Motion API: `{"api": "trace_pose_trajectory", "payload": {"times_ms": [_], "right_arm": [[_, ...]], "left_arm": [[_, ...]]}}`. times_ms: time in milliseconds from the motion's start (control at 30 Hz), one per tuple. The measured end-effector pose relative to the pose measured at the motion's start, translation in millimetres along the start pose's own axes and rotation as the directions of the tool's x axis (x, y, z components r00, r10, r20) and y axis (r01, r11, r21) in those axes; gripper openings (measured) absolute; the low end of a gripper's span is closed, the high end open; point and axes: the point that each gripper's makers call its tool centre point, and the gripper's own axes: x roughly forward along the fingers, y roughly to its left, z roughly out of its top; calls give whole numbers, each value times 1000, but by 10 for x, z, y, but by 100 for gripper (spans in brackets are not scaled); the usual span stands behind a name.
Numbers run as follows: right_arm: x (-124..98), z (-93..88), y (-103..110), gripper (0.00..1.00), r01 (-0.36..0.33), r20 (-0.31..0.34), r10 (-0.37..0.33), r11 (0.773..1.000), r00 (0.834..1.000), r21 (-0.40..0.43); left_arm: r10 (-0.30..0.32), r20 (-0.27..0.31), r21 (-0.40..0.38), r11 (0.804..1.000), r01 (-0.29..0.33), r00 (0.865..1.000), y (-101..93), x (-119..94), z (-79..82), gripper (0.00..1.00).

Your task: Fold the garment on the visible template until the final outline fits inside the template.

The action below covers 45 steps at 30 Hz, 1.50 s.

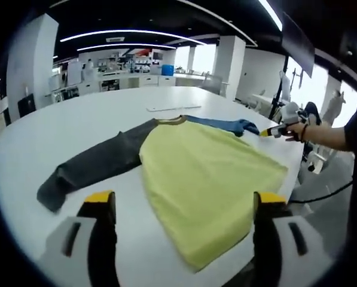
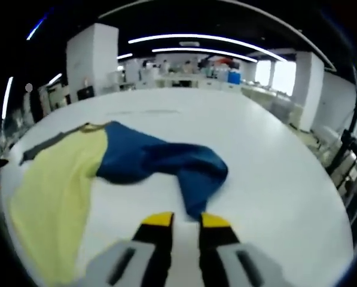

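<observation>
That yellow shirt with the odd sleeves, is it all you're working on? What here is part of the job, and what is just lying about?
Part of the job:
- shirt, yellow body
- its grey sleeve, laid out flat
- its blue sleeve, bunched, with the right gripper at its cuff
- left gripper, open near the hem

Just there:
- white table
- flat white strip beyond the collar
- office counters behind

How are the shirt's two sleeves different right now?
The grey sleeve lies stretched out flat on the white table; the blue sleeve is bunched and folded over on itself. The grey sleeve has no gripper at it, and the left gripper hovers open near the hem, while the blue sleeve's cuff sits right at the right gripper, whose jaws are close together. Both join the same yellow body of the shirt.
</observation>
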Motion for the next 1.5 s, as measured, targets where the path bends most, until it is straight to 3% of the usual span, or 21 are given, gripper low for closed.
{"api": "trace_pose_trajectory", "payload": {"times_ms": [267, 500, 667, 1200, 1500], "right_arm": [[67, 57, -11, 9, 16, 6, -16, 1000, 1000, -6], [78, 18, -38, 0, 25, -10, -25, 1000, 1000, -12], [-20, 59, -27, 0, 20, -12, -20, 1000, 1000, -23], [-401, 258, -270, 0, 53, -21, -55, 994, 998, -91], [-472, 391, -485, 0, 73, -19, -75, 993, 997, -97]], "left_arm": [[1, -20, 1, 1000, -1, 1000, 0, 8, -43, 91], [21, -27, -17, 1000, -22, 999, 31, 30, -9, 89], [24, -18, -21, 999, -24, 1000, 37, 20, 21, 88], [14, -18, -5, 1000, -14, 1000, 21, 28, 62, 87], [4, -35, 9, 1000, -3, 999, -7, 26, 30, 87]]}}
